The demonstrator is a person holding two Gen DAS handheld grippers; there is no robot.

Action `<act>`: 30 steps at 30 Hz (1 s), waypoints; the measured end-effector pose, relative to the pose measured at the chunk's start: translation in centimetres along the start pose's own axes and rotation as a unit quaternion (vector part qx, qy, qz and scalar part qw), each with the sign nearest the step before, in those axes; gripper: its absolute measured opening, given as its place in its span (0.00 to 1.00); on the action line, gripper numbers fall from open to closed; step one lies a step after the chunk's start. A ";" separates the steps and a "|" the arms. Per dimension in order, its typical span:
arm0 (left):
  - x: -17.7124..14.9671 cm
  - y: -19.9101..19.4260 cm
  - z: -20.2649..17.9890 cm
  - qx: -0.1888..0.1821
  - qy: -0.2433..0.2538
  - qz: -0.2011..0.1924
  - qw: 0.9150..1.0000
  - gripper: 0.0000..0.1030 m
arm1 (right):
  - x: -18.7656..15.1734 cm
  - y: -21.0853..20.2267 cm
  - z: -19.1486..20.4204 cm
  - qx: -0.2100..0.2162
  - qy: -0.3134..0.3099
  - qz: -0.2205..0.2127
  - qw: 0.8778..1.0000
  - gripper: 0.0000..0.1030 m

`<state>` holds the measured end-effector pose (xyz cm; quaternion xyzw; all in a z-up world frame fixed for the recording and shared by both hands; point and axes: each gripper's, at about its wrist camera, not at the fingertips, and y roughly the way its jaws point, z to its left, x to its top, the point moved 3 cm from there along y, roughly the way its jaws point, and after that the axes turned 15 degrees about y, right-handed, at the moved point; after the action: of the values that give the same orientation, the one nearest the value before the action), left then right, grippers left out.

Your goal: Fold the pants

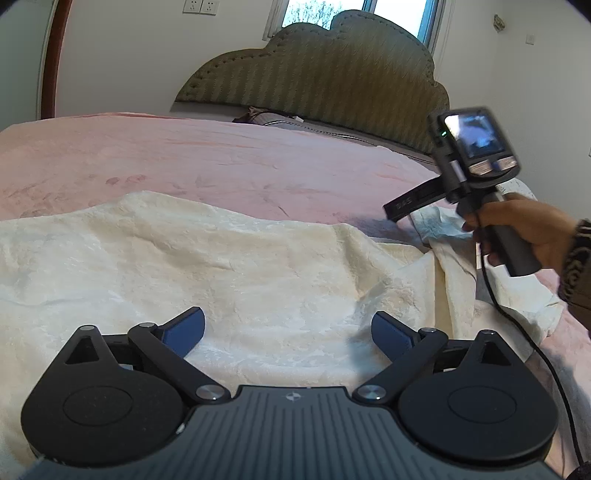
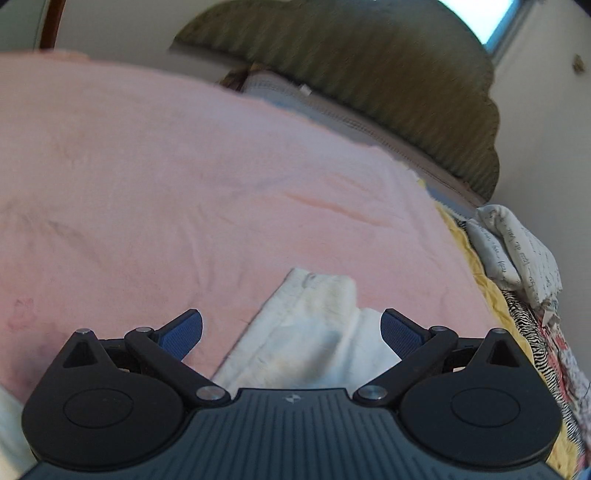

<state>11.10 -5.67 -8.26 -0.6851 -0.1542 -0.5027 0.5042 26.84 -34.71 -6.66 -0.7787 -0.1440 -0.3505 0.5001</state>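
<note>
Left wrist view shows the right hand-held gripper (image 1: 400, 210) gaping wide over cream pants (image 1: 221, 266); left hand-held gripper (image 1: 288, 326) likewise empty.

**Two wrist views over the bed**

We are looking forward along each gripper's fingers, tilted down and close over the pink bedspread (image 1: 229, 158). Beyond both sets of fingertips we are sharing the cream pants (image 1: 221, 266) and the padded headboard (image 2: 369, 70).

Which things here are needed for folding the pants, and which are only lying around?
For the job: cream pants, left gripper, right gripper, pink bedspread under them.

Lying about: headboard, pillow, printed cloth, wall sockets.
</note>
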 end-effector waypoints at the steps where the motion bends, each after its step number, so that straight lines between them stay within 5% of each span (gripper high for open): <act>1: 0.0 0.0 0.0 -0.002 -0.001 -0.001 1.000 0.96 | 0.0 1.0 0.0 0.003 0.002 0.014 1.000 1.00; 5: -0.1 0.0 0.3 -0.005 -0.004 -0.002 1.000 0.97 | 0.2 2.5 -3.3 0.061 0.114 0.055 0.990 0.96; 8: 0.0 0.1 0.3 -0.005 -0.003 -0.002 1.000 0.97 | -0.4 2.2 -5.0 0.076 0.133 0.053 0.987 0.80; 10: 0.0 0.1 0.4 -0.007 -0.004 -0.003 1.000 0.97 | -0.4 0.9 -5.5 0.007 0.117 0.012 0.993 0.81; 12: -0.1 0.1 0.4 -0.008 -0.006 -0.004 1.000 0.97 | -0.5 -1.0 -7.4 -0.102 0.115 -0.050 0.987 0.89; 15: -0.1 0.1 0.4 -0.007 -0.004 -0.003 1.000 0.97 | -1.8 -5.2 -11.5 -0.299 0.148 -0.139 0.932 0.93; 17: -0.1 0.2 0.3 -0.006 -0.003 -0.002 1.000 0.97 | -3.5 -8.7 -14.2 -0.341 0.186 -0.193 0.901 1.00; 18: -0.1 0.2 0.3 -0.006 -0.002 -0.001 1.000 0.97 | -4.7 -10.3 -15.6 -0.332 0.213 -0.217 0.893 1.00; 20: 0.0 0.2 0.2 -0.005 0.000 -0.001 1.000 0.97 | -6.3 -12.0 -17.8 -0.235 0.251 -0.224 0.912 1.00; 22: 0.0 0.2 0.2 -0.004 0.000 -0.001 1.000 0.97 | -6.2 -11.0 -18.5 -0.115 0.263 -0.136 0.948 1.00; 23: 0.0 0.2 0.2 -0.004 0.000 0.000 1.000 0.97 | -5.9 -10.5 -18.2 -0.052 0.272 -0.100 0.956 1.00; 25: 0.0 0.2 0.1 -0.004 0.000 -0.001 1.000 0.97 | -5.2 -10.1 -16.5 0.072 0.287 -0.076 0.952 1.00; 28: 0.0 0.2 0.2 -0.006 -0.002 -0.002 1.000 0.97 | -3.2 -9.2 -12.5 0.146 0.271 -0.042 0.951 1.00; 30: 0.0 0.1 0.3 -0.008 -0.005 -0.003 1.000 0.97 | -1.9 -7.5 -9.9 0.134 0.252 -0.021 0.958 1.00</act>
<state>11.34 -5.48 -8.33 -0.6909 -0.1549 -0.5025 0.4962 17.20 -39.69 -0.34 -0.5879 -0.0757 -0.5232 0.6122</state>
